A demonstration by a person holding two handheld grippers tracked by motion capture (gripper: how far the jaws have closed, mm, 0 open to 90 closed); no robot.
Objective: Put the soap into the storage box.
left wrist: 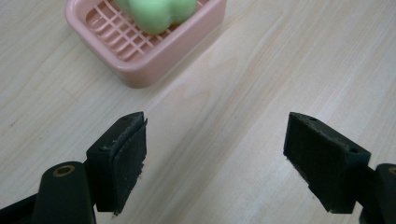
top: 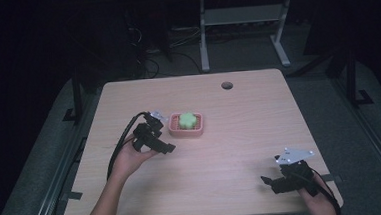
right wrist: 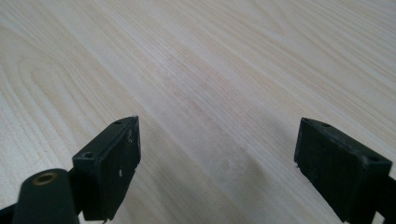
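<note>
Jaws of the left gripper (left wrist: 215,154) gape wide, the green soap (left wrist: 156,13) in its pink dish (left wrist: 140,70) just beyond them.

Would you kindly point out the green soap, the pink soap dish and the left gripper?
green soap (top: 188,119), high view, its top.
pink soap dish (left wrist: 140,70), left gripper view, its near wall.
left gripper (left wrist: 215,158), left gripper view, midway between its open jaws.

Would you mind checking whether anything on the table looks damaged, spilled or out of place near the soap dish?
Nothing stands out. The green soap sits inside the pink soap dish, which lies flat on the table with no spill around it. The left gripper is open just short of the dish; the right gripper is open over bare wood.
</note>
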